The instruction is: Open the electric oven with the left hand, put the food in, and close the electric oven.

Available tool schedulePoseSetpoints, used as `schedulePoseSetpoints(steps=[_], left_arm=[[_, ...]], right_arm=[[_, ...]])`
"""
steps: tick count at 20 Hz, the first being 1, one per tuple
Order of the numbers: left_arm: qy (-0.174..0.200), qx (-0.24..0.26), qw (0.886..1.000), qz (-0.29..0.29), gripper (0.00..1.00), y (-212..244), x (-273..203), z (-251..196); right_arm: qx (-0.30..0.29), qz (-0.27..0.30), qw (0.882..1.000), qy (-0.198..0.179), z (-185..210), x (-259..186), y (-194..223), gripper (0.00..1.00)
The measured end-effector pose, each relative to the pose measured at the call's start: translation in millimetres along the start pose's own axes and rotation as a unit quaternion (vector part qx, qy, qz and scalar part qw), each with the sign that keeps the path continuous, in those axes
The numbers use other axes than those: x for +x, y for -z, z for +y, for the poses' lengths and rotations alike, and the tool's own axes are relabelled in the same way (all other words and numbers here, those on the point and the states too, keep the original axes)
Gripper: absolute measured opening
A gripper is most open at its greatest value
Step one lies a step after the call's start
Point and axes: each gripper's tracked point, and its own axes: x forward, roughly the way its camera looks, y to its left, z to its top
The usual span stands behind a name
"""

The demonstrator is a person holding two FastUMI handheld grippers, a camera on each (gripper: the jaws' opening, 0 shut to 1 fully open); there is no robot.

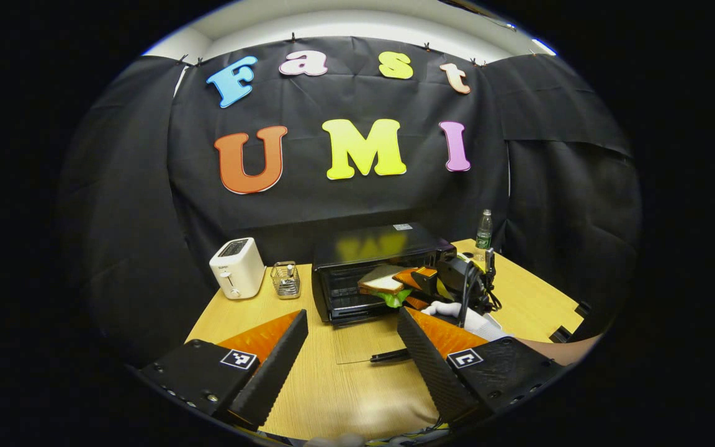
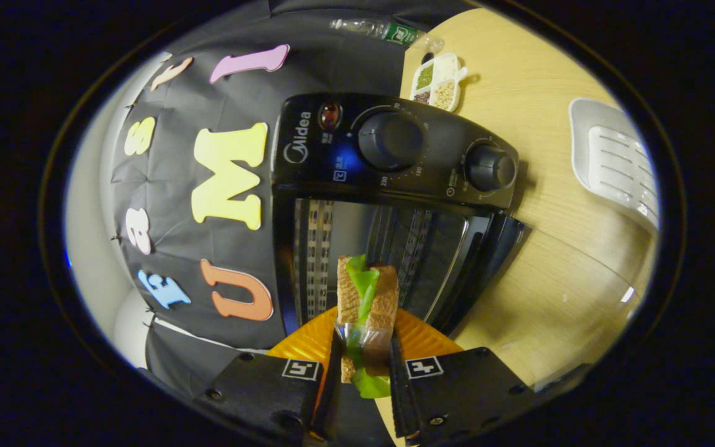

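Sandwich (image 2: pixel 367 310) front and centre: one sandwich, bread with green lettuce poking out, pinched edge-on between the two fingers of the right gripper (image 2: pixel 362 366) at the bottom middle of the right gripper view. Both fingers press on it, so the grip looks firm. It sits right at the mouth of the oven (image 2: pixel 388 186), whose door (image 2: pixel 481 261) is swung open and whose dark inside with its wire racks fills the middle of that frame. In the left gripper view the same sandwich (image 1: pixel 385 282) is at the oven's (image 1: pixel 370 273) open front, just right of centre, carried by the right gripper (image 1: pixel 416 279) and a gloved hand (image 1: pixel 450 310).

So, judging by this: opening is done, and loading is under way. Left to do are setting the food on the rack, letting go, backing out and shutting the door.

The left gripper (image 1: pixel 351 338) hangs at the bottom of its own view with fingers spread wide, holding nothing, well short of the oven above the wooden table (image 1: pixel 345 385).

Count around the edges: two knobs on the oven panel, the larger knob (image 2: pixel 390 140) and the smaller one (image 2: pixel 486 167). One white toaster (image 1: pixel 237 268) at left, one small wire basket (image 1: pixel 286 279) beside it. One bottle (image 1: pixel 484 231) behind the oven, one divided dish (image 2: pixel 437 81) of grains at upper right, one pale tray (image 2: pixel 618 164) at far right.
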Motion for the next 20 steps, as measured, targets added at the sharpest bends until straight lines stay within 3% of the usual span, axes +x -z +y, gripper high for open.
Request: schedulePoseSetpoints(steps=[1,2,3,6,7,9,10,14,16,19,20], left_arm=[[0.0,-0.001,1.0,0.0,0.96,1,0,0],[0.0,-0.001,1.0,0.002,0.96,1,0,1],[0.0,0.0,1.0,0.001,0.96,2,0,1],[0.003,0.0,1.0,0.002,0.96,3,1,0],[0.003,0.002,1.0,0.002,0.96,2,2,1],[0.004,0.002,1.0,0.001,0.96,3,2,2],[0.004,0.002,1.0,0.002,0.96,4,2,2],[0.002,-0.001,1.0,0.003,0.96,4,1,6],[0.002,-0.002,1.0,0.001,0.96,2,1,7],[0.004,-0.003,1.0,0.001,0.96,3,1,6],[0.005,-0.004,1.0,0.0,0.96,4,-1,5]], right_arm=[[0.006,-0.005,1.0,-0.001,0,7,1,0.37],[0.001,-0.013,1.0,0.002,-1,12,2,0.32],[-0.007,-0.019,1.0,0.009,-3,15,3,0.37],[-0.021,-0.032,0.999,0.024,-11,28,5,0.37],[-0.021,-0.042,0.999,0.025,-13,33,4,0.32],[-0.017,-0.055,0.998,0.032,-16,39,0,0.37],[-0.018,-0.059,0.997,0.037,-17,42,0,0.32],[-0.022,-0.064,0.997,0.048,-23,45,1,0.33],[-0.03,-0.049,0.997,0.059,-26,44,7,0.43],[-0.06,-0.038,0.996,0.055,-14,43,12,0.85],[-0.073,-0.034,0.995,0.06,-15,42,13,0.93]])
